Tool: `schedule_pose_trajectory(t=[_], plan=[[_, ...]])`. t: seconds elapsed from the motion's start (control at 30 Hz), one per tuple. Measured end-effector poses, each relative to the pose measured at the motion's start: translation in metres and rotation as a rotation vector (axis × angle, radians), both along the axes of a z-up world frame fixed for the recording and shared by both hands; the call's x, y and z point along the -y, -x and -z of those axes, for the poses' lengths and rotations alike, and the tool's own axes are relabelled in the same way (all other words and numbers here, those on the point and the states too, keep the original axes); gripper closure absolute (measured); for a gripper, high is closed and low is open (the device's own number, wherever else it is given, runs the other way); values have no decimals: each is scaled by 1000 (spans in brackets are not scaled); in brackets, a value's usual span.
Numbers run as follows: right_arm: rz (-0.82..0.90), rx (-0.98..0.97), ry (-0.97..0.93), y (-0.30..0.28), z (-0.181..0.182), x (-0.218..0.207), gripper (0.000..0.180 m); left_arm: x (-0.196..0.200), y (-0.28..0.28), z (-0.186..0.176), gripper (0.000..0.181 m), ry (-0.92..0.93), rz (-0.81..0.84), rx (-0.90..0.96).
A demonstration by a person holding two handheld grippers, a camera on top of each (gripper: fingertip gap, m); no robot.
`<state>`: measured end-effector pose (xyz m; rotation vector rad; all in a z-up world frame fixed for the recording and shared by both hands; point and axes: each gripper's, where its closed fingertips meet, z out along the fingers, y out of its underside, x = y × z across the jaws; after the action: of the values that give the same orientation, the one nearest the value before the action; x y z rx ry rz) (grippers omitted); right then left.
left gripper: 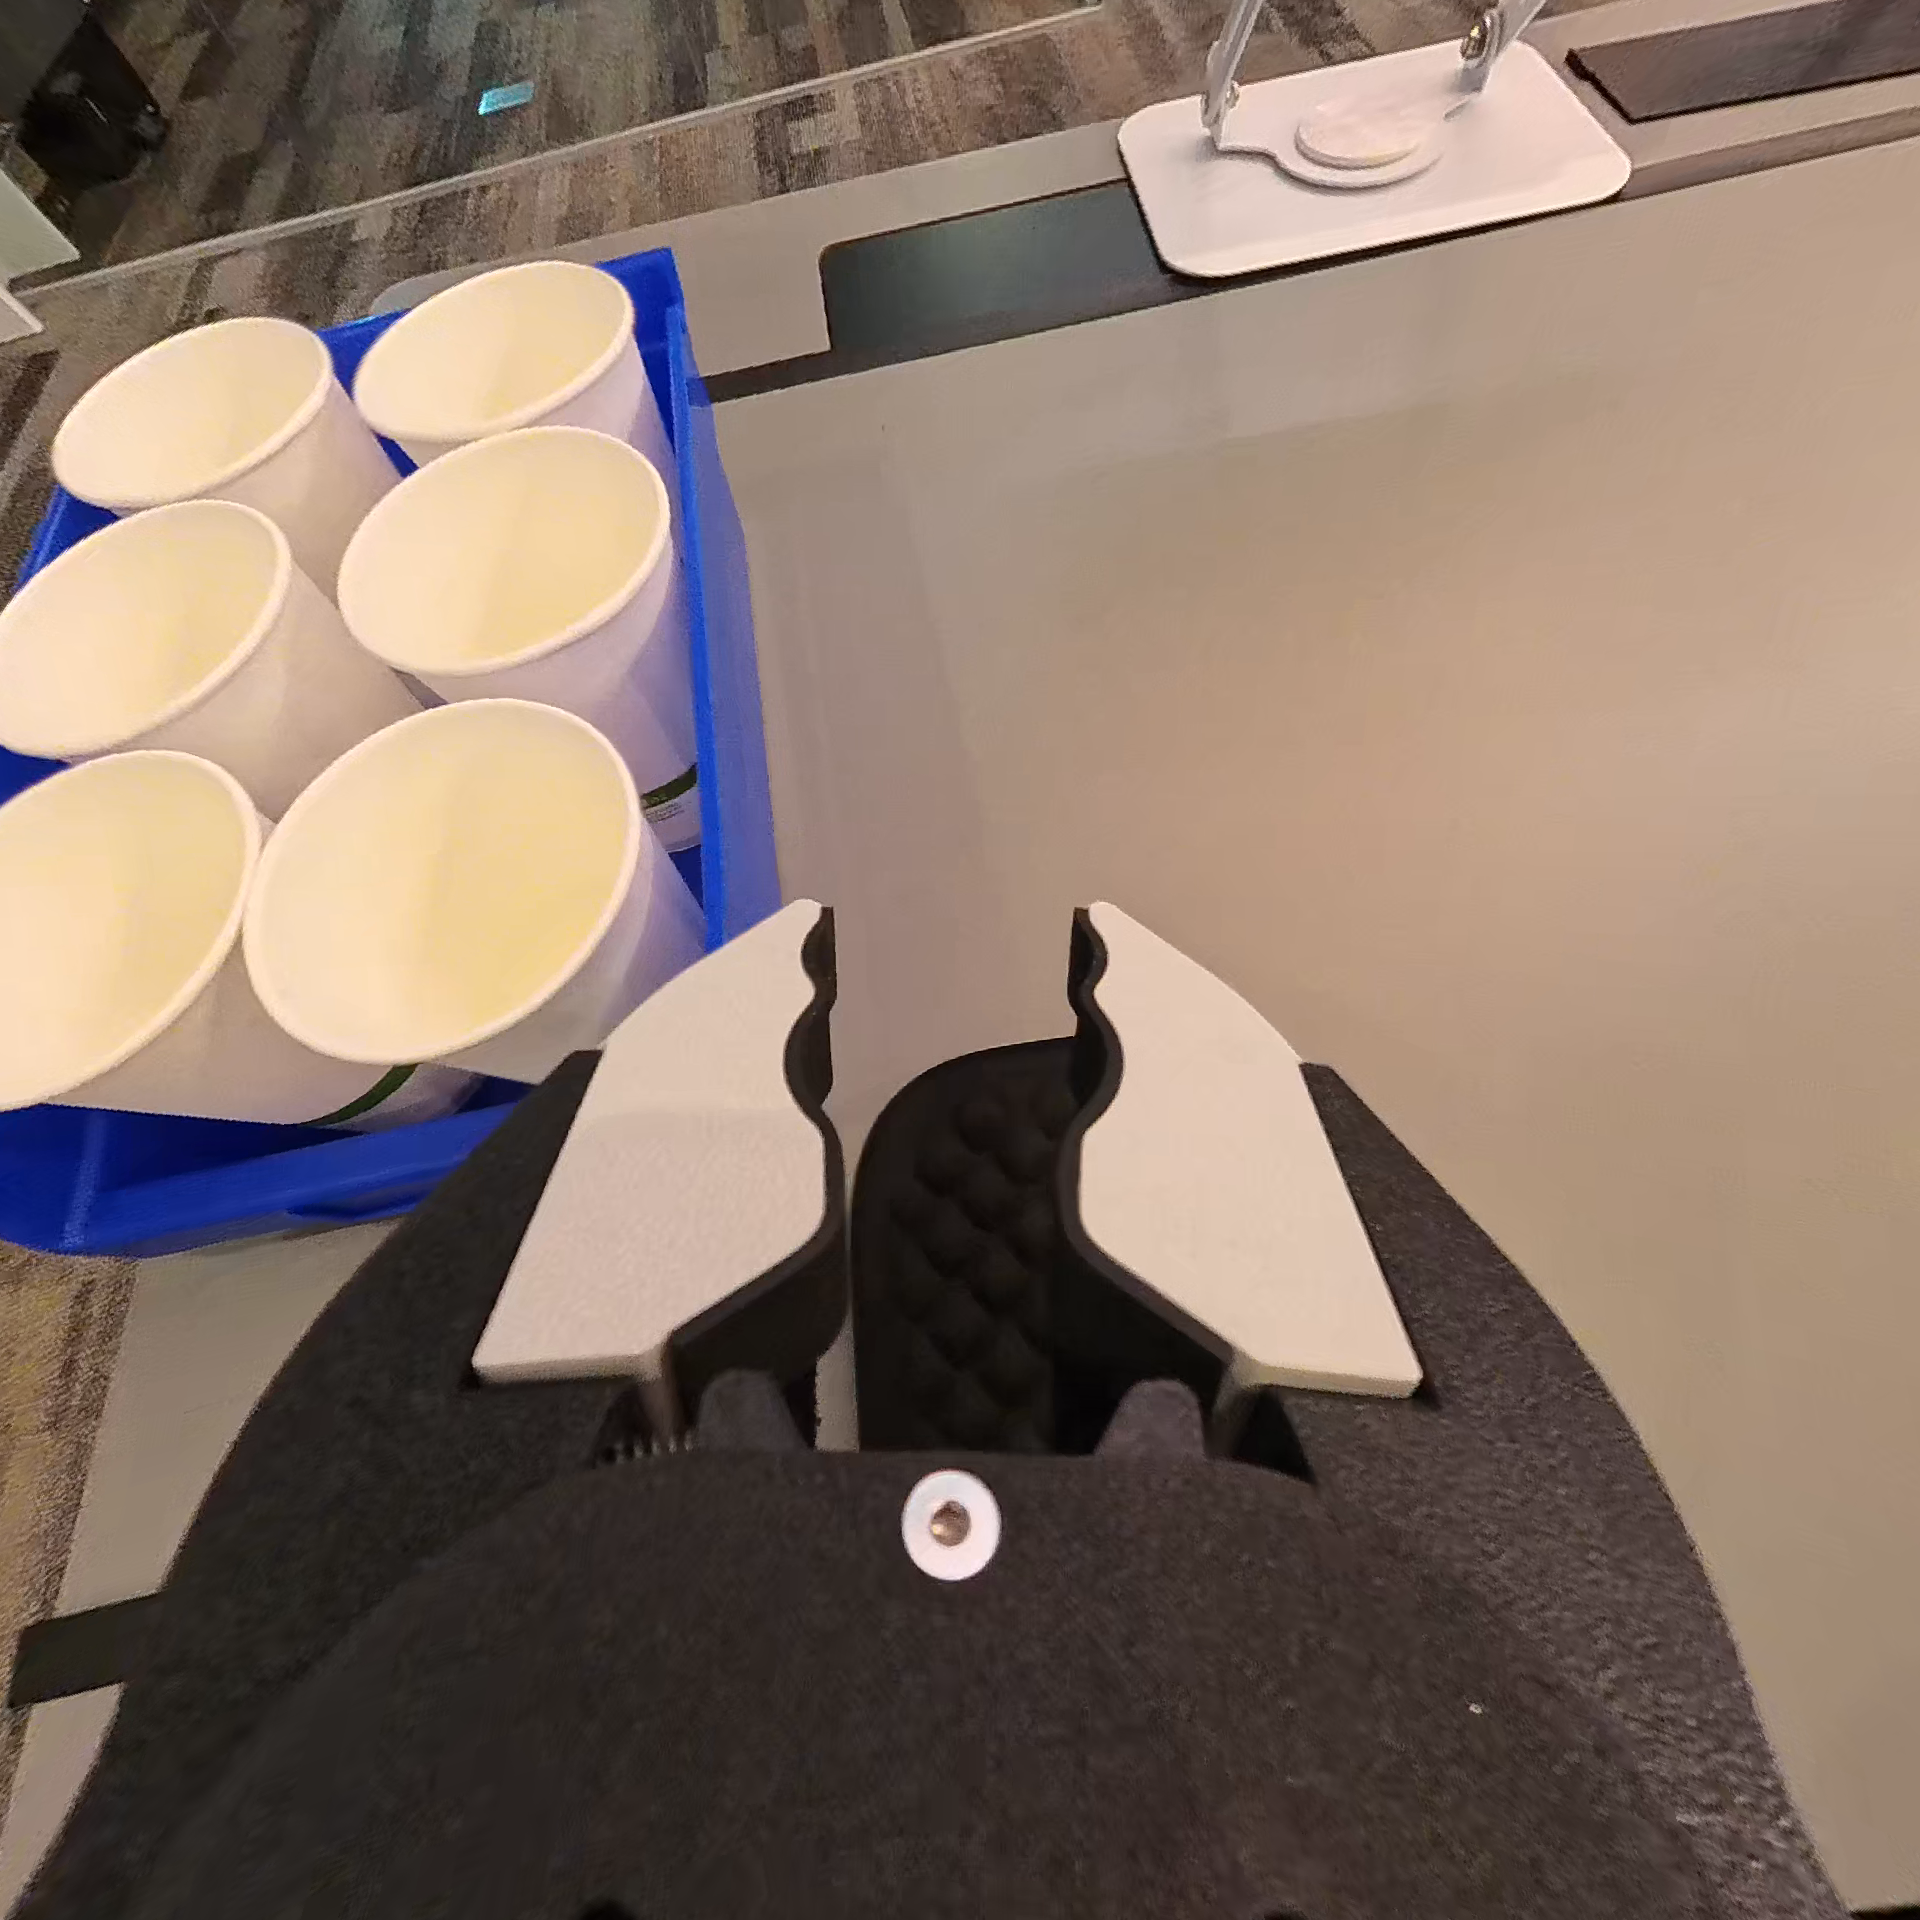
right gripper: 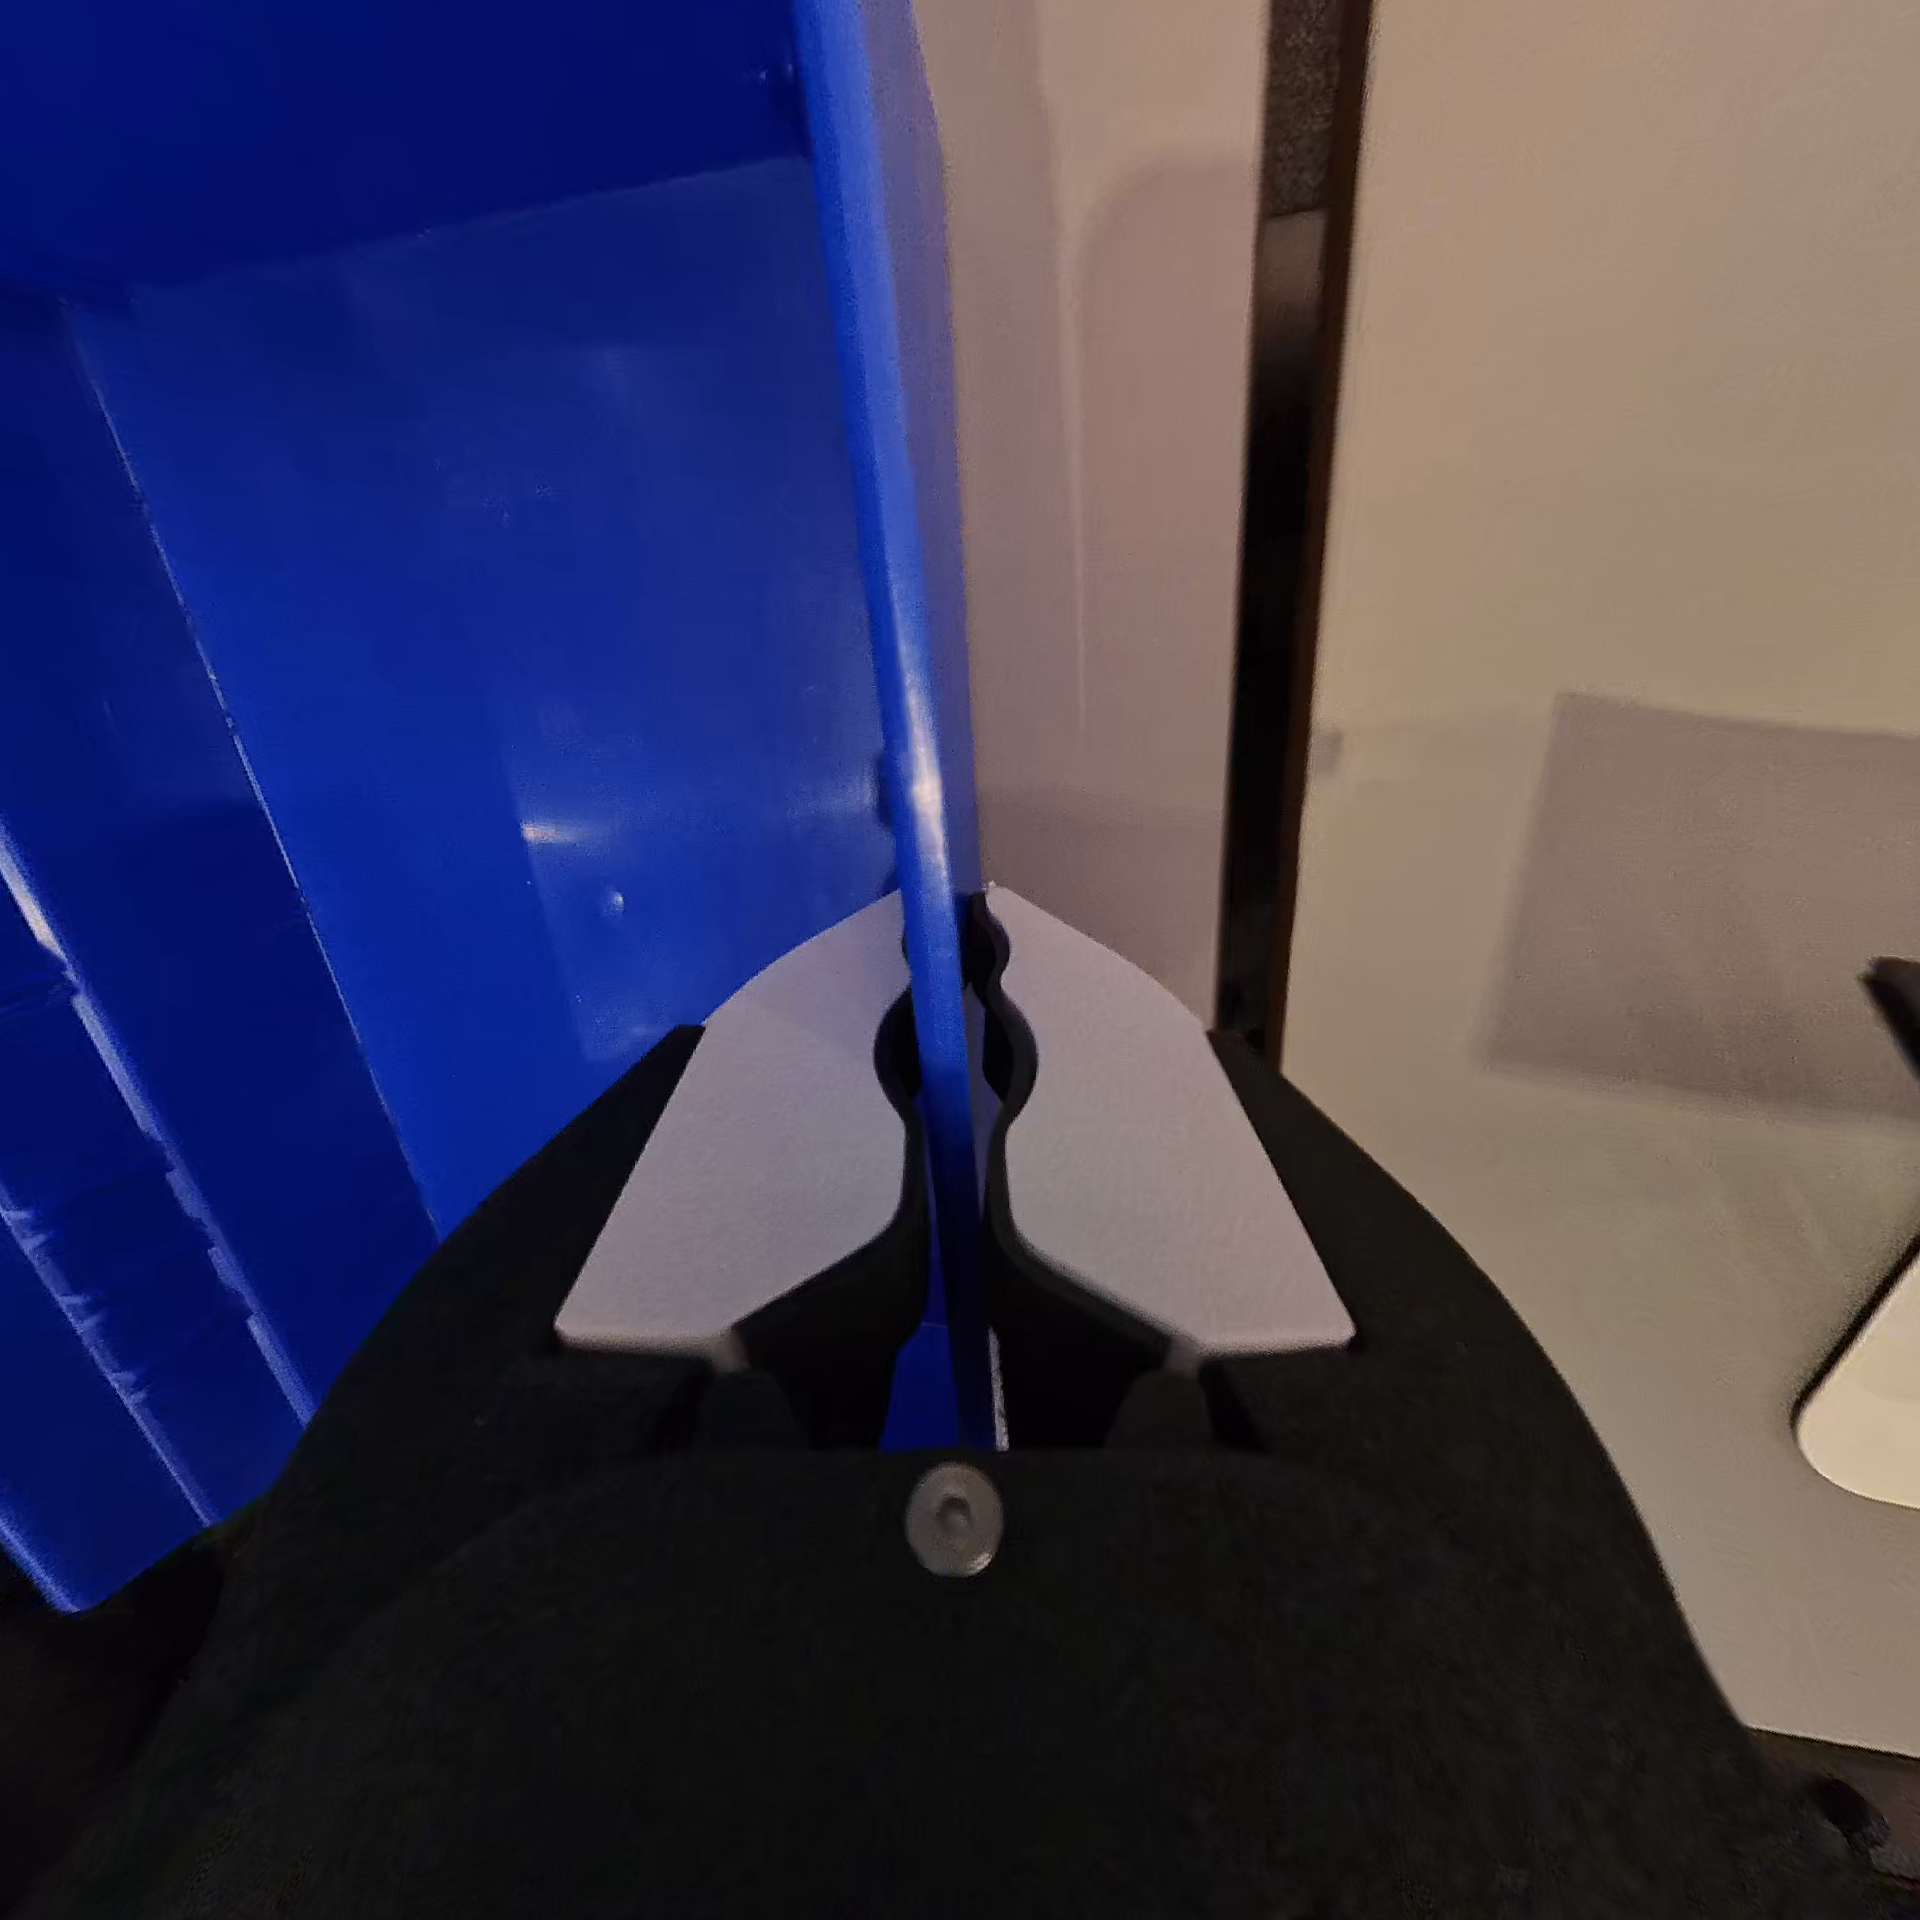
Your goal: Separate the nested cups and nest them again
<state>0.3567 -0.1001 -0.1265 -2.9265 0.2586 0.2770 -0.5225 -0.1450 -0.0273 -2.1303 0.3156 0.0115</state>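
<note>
Several white paper cups (left gripper: 447,883) stand open side up in a blue bin (left gripper: 727,582) at the left of the left wrist view. My left gripper (left gripper: 951,925) is open and empty over the grey table (left gripper: 1351,727), just right of that bin. In the right wrist view my right gripper (right gripper: 940,914) is shut on the thin rim of a blue bin (right gripper: 520,623). The rim runs between its fingers. That bin's inside shows no cups in this view.
A white flat stand base (left gripper: 1371,177) with a metal arm sits at the table's far edge, next to dark inset panels (left gripper: 966,281). Carpeted floor lies beyond the table. In the right wrist view, a white object (right gripper: 1870,1382) shows at the right edge.
</note>
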Motion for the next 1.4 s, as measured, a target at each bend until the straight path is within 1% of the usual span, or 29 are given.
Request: schedule_pose_trajectory(t=[0.13,0.4,0.5,0.6,0.63,0.67,0.73,0.8,0.87,0.9,1.0,1.03,1.1,1.17,1.23,1.3,1.33,1.4], plan=[[25,7,-5,-15,0,-2,175,-1,-7,0,138,7,2,-18],[-54,39,-25,-19,0,-5,175,3,-13,-1,138,8,3,-30],[-124,118,-79,-21,-4,-8,173,6,-13,-4,137,-3,6,-22],[-110,194,-215,-21,-25,-18,152,8,-10,-11,135,-35,11,3],[-105,232,-259,-22,-36,-20,143,8,-10,-14,132,-47,15,22],[-103,290,-300,-24,-49,-21,138,9,-9,-18,130,-60,21,45],[-108,423,-401,-25,-81,-21,135,10,-7,-27,124,-97,33,90],[-123,534,-555,-16,-123,-23,137,11,1,-40,118,-154,28,117],[-159,582,-774,11,-169,-25,138,13,17,-50,109,-219,2,116],[-184,568,-898,31,-191,-26,135,14,26,-53,107,-248,-14,107],[-280,395,-1224,105,-238,-27,115,15,50,-58,106,-309,-26,65],[-321,321,-1287,129,-247,-26,115,13,56,-58,110,-310,-15,37],[-406,199,-1336,175,-255,-26,113,9,61,-54,121,-268,65,-14],[-495,96,-1334,218,-257,-28,113,4,57,-43,124,-175,198,-80],[-574,-27,-1341,262,-262,-29,115,0,59,-27,124,-63,306,-203],[-660,-123,-1354,304,-269,-29,120,-6,68,-16,124,29,356,-329],[-689,-152,-1366,322,-273,-30,119,-10,72,-13,126,54,372,-368],[-742,-176,-1402,352,-282,-32,120,-15,73,-7,132,108,421,-382]])
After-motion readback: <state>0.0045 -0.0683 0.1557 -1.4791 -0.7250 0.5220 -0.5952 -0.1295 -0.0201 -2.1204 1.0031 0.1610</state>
